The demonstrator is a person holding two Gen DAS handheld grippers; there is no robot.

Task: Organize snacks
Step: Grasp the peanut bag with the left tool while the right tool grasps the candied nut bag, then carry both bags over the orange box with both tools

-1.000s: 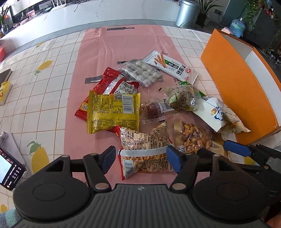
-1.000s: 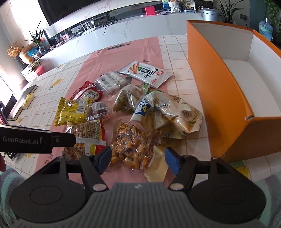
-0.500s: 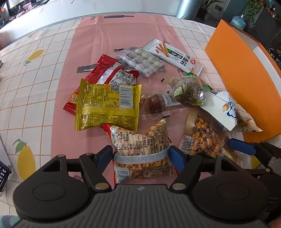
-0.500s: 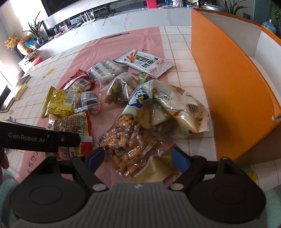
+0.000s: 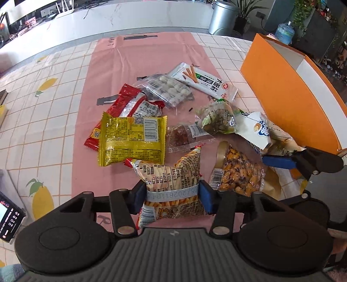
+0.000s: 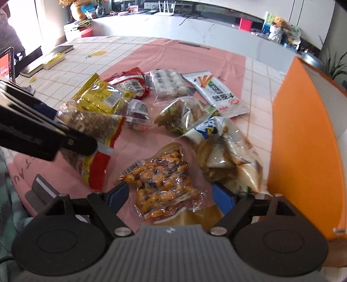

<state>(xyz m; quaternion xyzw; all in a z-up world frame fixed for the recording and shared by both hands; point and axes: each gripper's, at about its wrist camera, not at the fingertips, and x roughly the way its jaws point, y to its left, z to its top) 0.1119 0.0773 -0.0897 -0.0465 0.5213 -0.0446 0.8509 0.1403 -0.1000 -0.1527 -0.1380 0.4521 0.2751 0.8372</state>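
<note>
On the pink mat over the tiled worktop (image 5: pixel 54 121), we see the left hand-held gripper (image 5: pixel 171 196), whose jaws have just been closing, clamped on the crinkled beige-and-red packet of stick snacks (image 5: pixel 171 173). The right hand-held gripper (image 6: pixel 171 195) stands apart, its blue pads either side of the clear pouch of orange coated nuts (image 6: pixel 162 180) without pressing it. Far of these lie the yellow foil packet (image 5: pixel 132 138) and other snacks; the open orange cardboard box (image 5: pixel 288 104) stands right.

White counter (image 5: pixel 130 19), metal bin (image 5: pixel 223 16), plants (image 5: pixel 247 8)
</note>
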